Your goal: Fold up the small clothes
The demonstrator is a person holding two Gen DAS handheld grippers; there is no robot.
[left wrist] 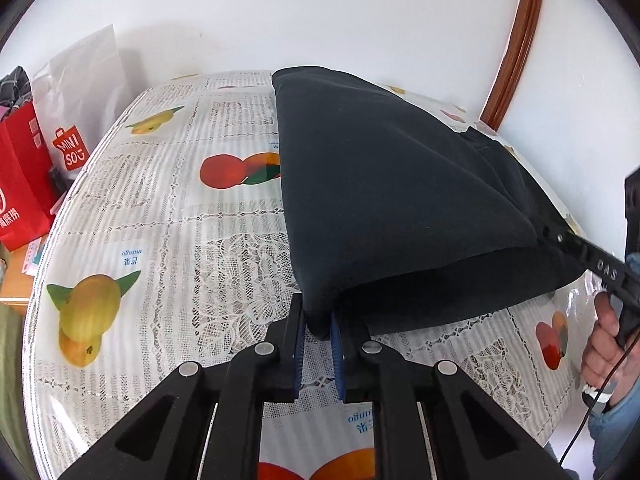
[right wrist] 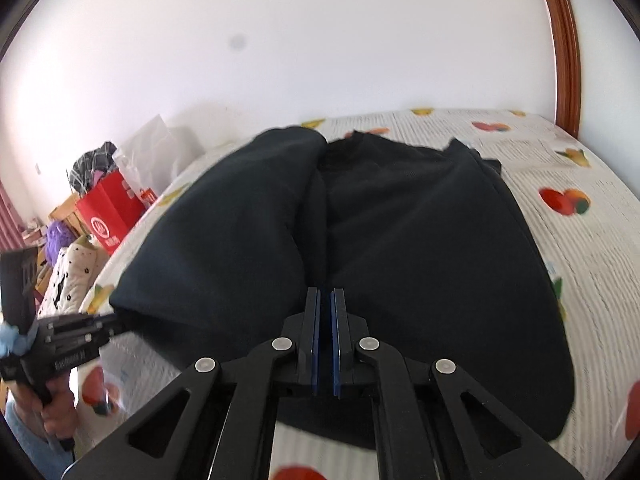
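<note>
Black knit, soft and matte, fills most of what I see: the garment lies across the tablecloth, with one side lifted and curled over itself like an open tube. My left gripper pinches the near corner of that raised flap, its blue pads closed tight on a bunched edge of fabric. My right gripper has its jaws nearly together too. In its own view they sit right over the cloth, and from the left camera its tips disappear under the flap's far corner, so I judge it is holding that corner, though the pinch itself is hidden.

The risk I see is in the slack. The flap sags between my two holds, and if I carry it over unevenly the fold will land skewed or bunch along the middle ridge. The left pinch is shallow, so a tug could pull the knit free.

Under the cloth the table cover is glossy, printed with lace and bright fruit. A red paper bag stands at the table's far edge.
</note>
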